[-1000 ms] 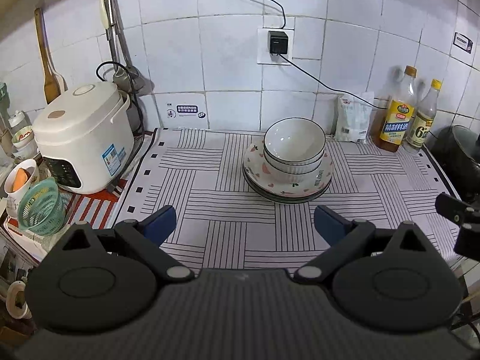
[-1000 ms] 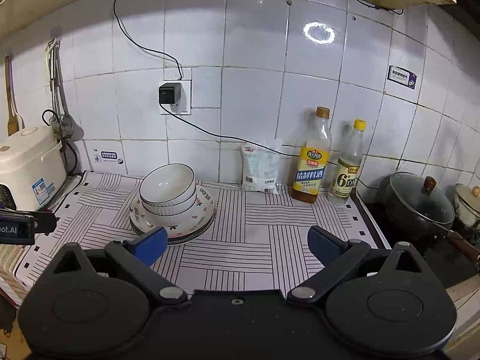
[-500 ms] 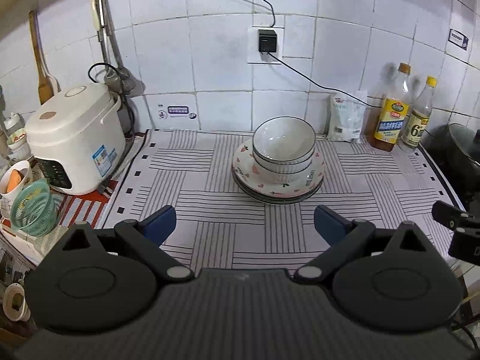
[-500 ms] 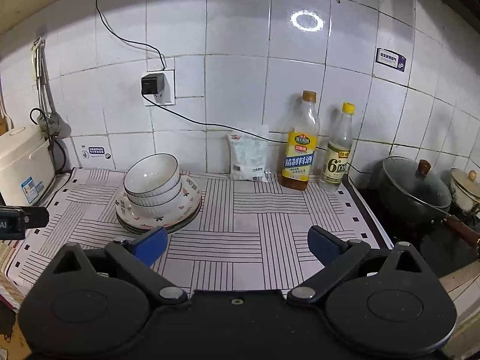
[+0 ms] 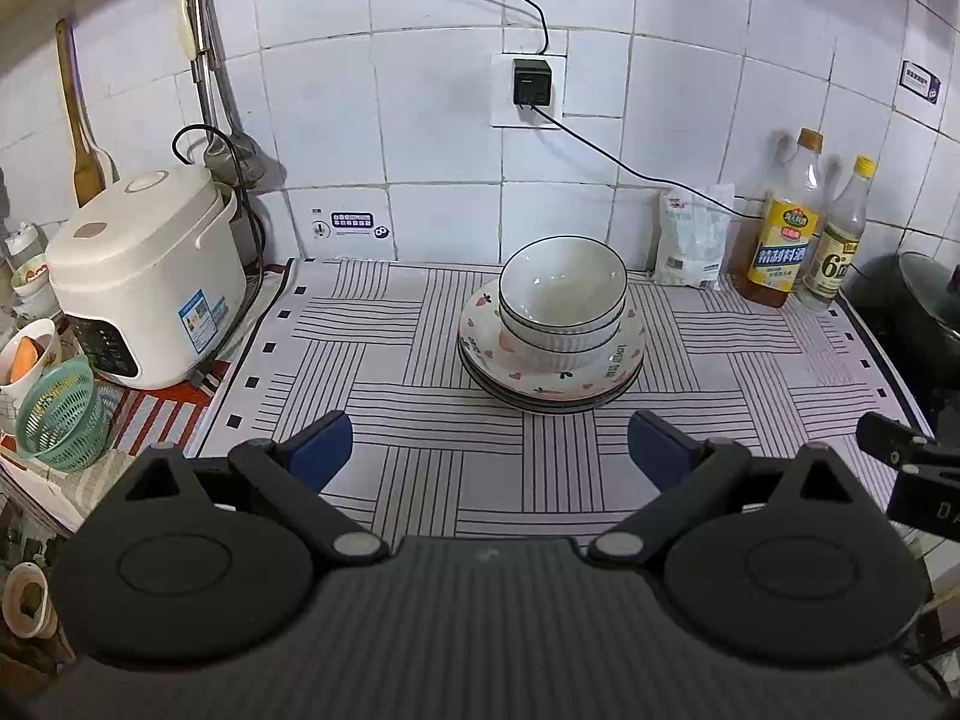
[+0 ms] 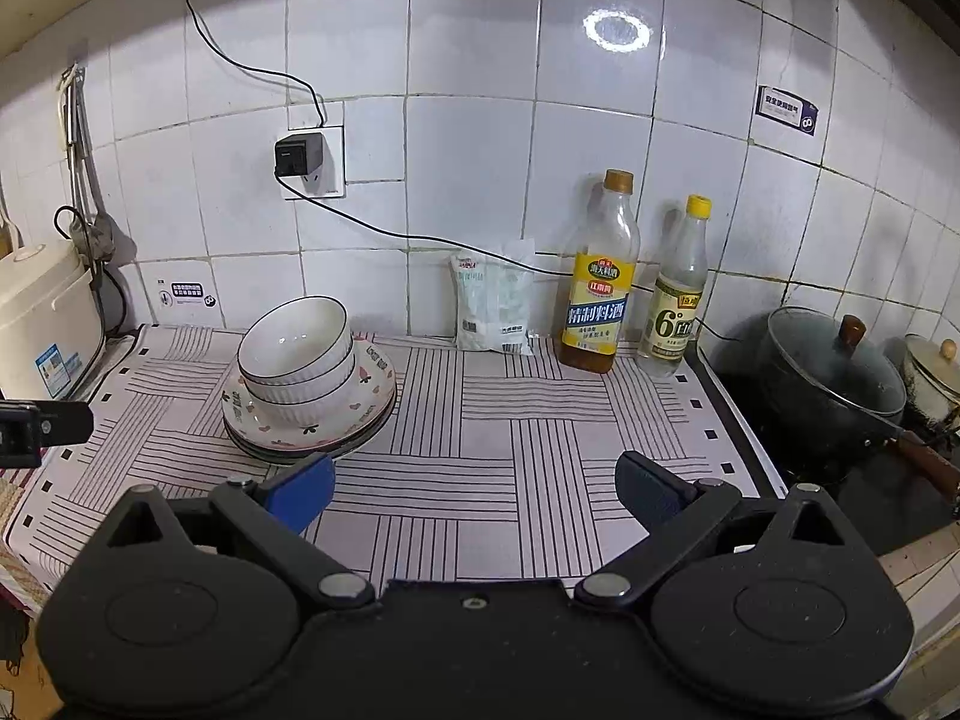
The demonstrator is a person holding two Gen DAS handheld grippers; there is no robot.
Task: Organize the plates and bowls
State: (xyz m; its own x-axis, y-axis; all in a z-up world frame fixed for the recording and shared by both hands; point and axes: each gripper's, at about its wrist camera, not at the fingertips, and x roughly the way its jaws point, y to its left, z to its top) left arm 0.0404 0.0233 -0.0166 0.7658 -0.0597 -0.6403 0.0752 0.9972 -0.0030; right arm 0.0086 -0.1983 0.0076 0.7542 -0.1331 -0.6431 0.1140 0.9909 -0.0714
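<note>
Two white bowls (image 5: 561,294) (image 6: 294,348) with dark rims sit nested on a stack of plates (image 5: 606,369) (image 6: 372,387), the top plate patterned with hearts. The stack rests on a striped mat (image 5: 384,360) (image 6: 540,408) on the counter. My left gripper (image 5: 489,450) is open, held back from the stack with nothing between its blue pads. My right gripper (image 6: 474,489) is open too, to the right of the stack and short of it. Part of the right gripper (image 5: 900,456) shows at the left wrist view's right edge, and part of the left gripper (image 6: 36,429) at the other view's left edge.
A white rice cooker (image 5: 144,282) and a green basket (image 5: 57,417) stand at the left. A white pouch (image 6: 495,306) and two bottles (image 6: 600,276) (image 6: 675,288) line the tiled back wall. A dark lidded pot (image 6: 834,378) sits on the stove at the right.
Both grippers have shifted a little; the stack sits slightly more left in the right wrist view. Both stay open and the dishes have not moved.
</note>
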